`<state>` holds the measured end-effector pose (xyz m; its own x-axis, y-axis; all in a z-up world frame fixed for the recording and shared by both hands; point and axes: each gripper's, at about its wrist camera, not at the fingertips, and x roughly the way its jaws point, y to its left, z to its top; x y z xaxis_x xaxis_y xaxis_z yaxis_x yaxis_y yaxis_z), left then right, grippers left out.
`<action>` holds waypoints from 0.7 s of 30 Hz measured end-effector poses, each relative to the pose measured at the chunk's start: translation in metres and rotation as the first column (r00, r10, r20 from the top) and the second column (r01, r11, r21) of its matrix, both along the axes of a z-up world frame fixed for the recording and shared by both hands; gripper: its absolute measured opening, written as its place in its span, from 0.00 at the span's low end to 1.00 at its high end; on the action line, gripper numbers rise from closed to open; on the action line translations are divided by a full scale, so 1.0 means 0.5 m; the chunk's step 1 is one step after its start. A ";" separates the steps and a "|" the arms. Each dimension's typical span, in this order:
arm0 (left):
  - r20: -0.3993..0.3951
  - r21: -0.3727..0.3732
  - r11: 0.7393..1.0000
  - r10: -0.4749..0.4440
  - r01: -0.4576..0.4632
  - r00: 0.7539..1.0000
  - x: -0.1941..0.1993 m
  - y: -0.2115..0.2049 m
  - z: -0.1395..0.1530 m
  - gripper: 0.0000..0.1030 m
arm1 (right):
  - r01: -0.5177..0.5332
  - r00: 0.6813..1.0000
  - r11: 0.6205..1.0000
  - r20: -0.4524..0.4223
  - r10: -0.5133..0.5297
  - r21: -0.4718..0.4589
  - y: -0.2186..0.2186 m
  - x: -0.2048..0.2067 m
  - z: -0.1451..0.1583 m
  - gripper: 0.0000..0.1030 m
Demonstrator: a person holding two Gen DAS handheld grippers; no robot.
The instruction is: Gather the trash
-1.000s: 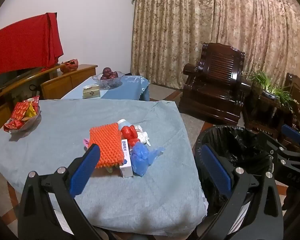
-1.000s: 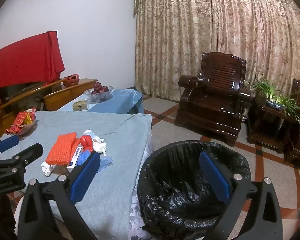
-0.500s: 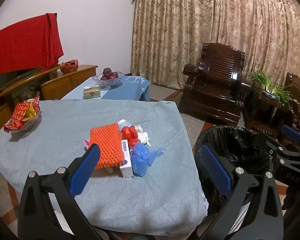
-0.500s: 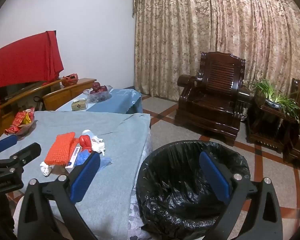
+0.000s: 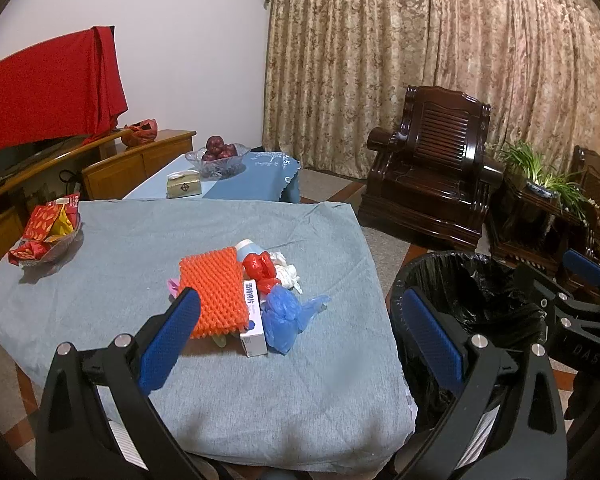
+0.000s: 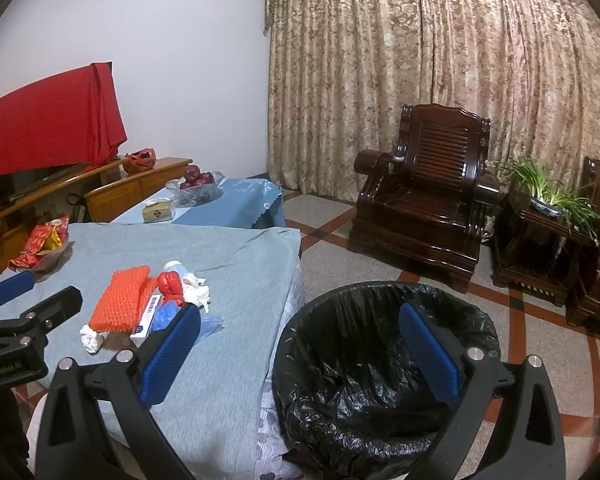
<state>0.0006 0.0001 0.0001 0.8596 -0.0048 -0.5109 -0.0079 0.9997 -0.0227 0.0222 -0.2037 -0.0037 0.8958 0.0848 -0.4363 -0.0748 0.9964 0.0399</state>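
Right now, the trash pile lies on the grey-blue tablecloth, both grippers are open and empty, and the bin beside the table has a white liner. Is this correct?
Not quite: the bin has a black liner, not white, as the right wrist view shows plainly. The rest holds: the trash pile lies on the grey-blue tablecloth, and the left gripper and right gripper are open and empty.

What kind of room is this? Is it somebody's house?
Most likely a living room in a home. There is a carved wooden armchair in front of long curtains, a bowl of fruit on a low table, and a potted plant on a side stand.
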 end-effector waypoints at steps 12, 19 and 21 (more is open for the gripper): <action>-0.002 0.001 1.000 0.000 0.000 1.000 0.001 0.000 -0.001 0.95 | 0.001 1.000 1.000 0.000 -0.001 0.000 0.001 0.001 0.001 0.94; -0.001 0.000 1.000 0.000 0.000 1.000 0.000 0.000 0.000 0.95 | 0.001 1.000 1.000 -0.002 -0.001 0.001 0.001 0.006 -0.003 0.94; 0.000 0.000 1.000 0.000 0.000 1.000 0.000 0.000 0.000 0.95 | 0.001 1.000 1.000 -0.003 -0.001 0.001 0.001 0.005 -0.003 0.94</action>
